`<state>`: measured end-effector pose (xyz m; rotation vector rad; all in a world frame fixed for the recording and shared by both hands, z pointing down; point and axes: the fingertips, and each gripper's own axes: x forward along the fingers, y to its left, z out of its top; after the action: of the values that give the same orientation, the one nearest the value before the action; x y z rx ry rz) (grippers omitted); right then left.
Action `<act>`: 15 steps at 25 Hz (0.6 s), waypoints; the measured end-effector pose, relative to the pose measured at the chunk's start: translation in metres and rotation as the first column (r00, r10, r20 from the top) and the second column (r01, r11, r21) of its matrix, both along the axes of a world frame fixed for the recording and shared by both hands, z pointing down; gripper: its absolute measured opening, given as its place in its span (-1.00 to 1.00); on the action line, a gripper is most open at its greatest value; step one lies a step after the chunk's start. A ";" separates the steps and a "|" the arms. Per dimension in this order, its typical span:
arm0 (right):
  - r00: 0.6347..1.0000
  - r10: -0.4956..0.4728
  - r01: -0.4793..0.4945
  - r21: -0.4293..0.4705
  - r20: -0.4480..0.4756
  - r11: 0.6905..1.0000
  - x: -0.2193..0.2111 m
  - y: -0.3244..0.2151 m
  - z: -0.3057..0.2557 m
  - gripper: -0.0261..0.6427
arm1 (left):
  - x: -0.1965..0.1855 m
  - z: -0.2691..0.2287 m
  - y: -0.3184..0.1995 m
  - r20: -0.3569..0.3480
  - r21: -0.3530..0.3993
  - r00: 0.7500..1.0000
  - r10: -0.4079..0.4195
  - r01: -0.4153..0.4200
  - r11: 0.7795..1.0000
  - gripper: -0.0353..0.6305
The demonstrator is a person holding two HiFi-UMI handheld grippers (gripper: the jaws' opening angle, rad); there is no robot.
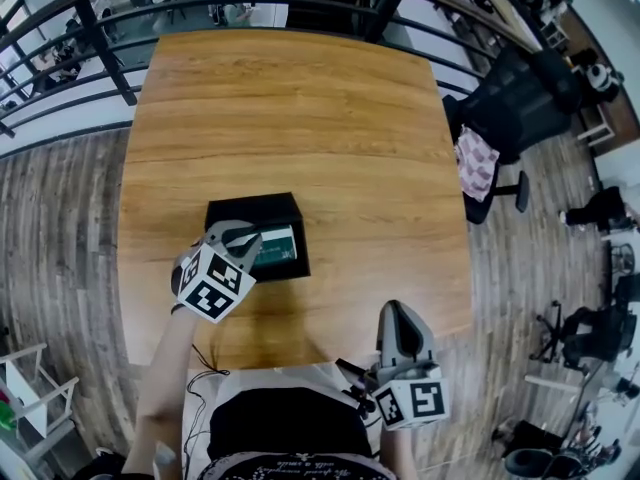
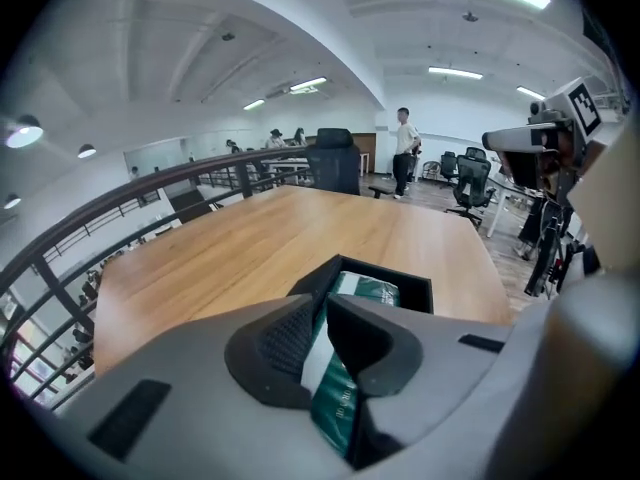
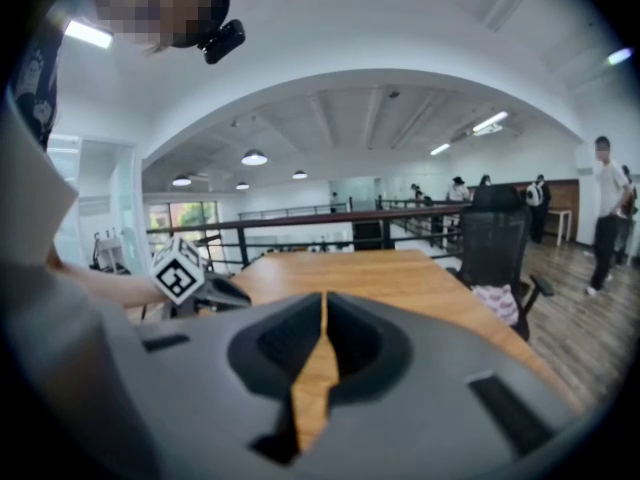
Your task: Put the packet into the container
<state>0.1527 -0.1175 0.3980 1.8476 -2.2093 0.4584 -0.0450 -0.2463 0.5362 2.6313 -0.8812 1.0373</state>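
Observation:
A black open-topped container [image 1: 250, 210] stands on the wooden table [image 1: 300, 108], near its front left. A green and white packet [image 1: 277, 247] lies at the container's near right side. My left gripper [image 1: 246, 240] is shut on the packet's near end. In the left gripper view the packet [image 2: 335, 408] is pinched between the two dark pads, and its far end reaches over the container [image 2: 415, 290]. Whether it rests on the bottom I cannot tell. My right gripper [image 1: 401, 314] hovers at the table's front right edge, shut, with nothing in it [image 3: 325, 308].
A black office chair [image 1: 515, 103] with a pink cloth on it stands off the table's right side. A dark railing [image 1: 100, 28] runs behind the far edge. A thin cable [image 1: 205, 363] lies by the front edge. People stand far off [image 2: 405, 148].

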 end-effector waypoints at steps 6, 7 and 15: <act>1.000 0.008 -0.008 0.017 -0.005 1.000 -0.007 0.002 -0.005 -0.81 | -0.014 -0.021 -0.014 -0.051 0.086 0.995 -0.088 0.092 0.992 -0.81; 1.000 0.010 -0.010 0.021 -0.006 1.000 -0.008 0.003 -0.006 -0.81 | -0.016 -0.025 -0.015 -0.058 0.100 0.993 -0.098 0.104 0.990 -0.81; 0.999 0.032 -0.031 0.075 -0.009 0.997 -0.016 0.011 -0.014 -0.81 | -0.032 -0.082 -0.023 -0.195 0.244 0.965 -0.177 0.222 0.944 -0.81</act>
<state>0.1371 -0.1068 0.3839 1.9200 -2.2226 0.3768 -0.0771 -0.2689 0.4537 2.7128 -1.2933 0.6736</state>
